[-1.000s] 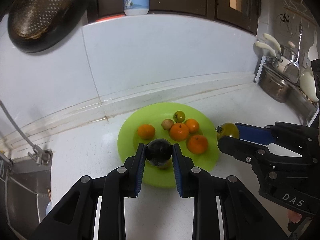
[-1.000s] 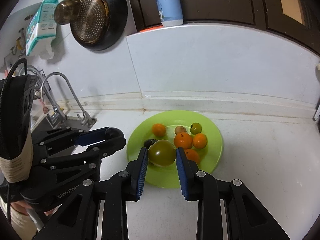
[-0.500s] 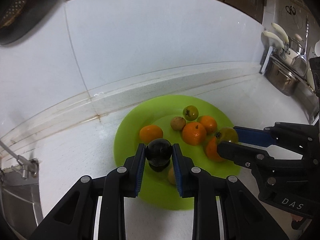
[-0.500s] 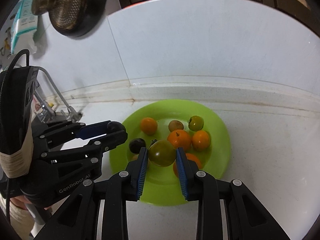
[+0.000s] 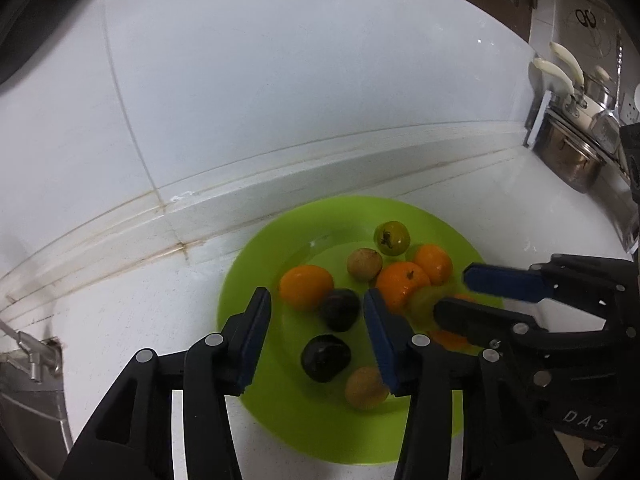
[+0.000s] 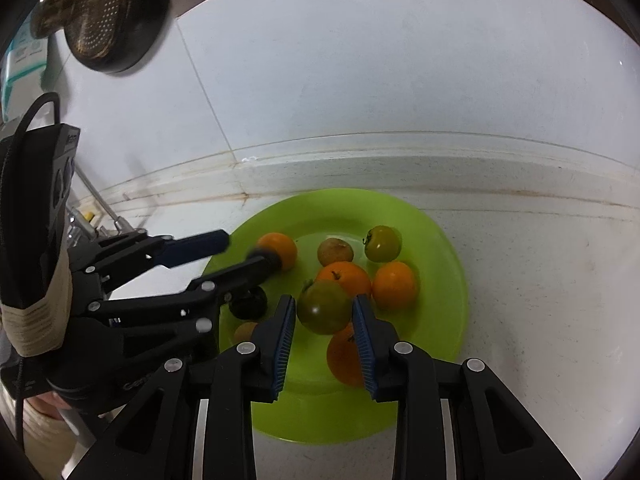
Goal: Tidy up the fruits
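1. The green plate point(image 5: 256, 300) sits on the white table point(image 5: 132, 320) near the wall and carries oranges, two brown fruits and a small green tomato point(image 5: 392, 238).
2. Two dark plums lie on the plate; one point(image 5: 339, 309) is between the left tongs point(image 5: 316, 314), whose jaws are opening and clear of it.
3. The right tongs point(image 6: 324, 316) are opening, the large green tomato point(image 6: 325, 307) between their pads, just above an orange point(image 6: 345, 354).

Perforated pan point(image 6: 100, 12) hangs on white wall (top left); steel pot point(image 5: 570, 158) far right.
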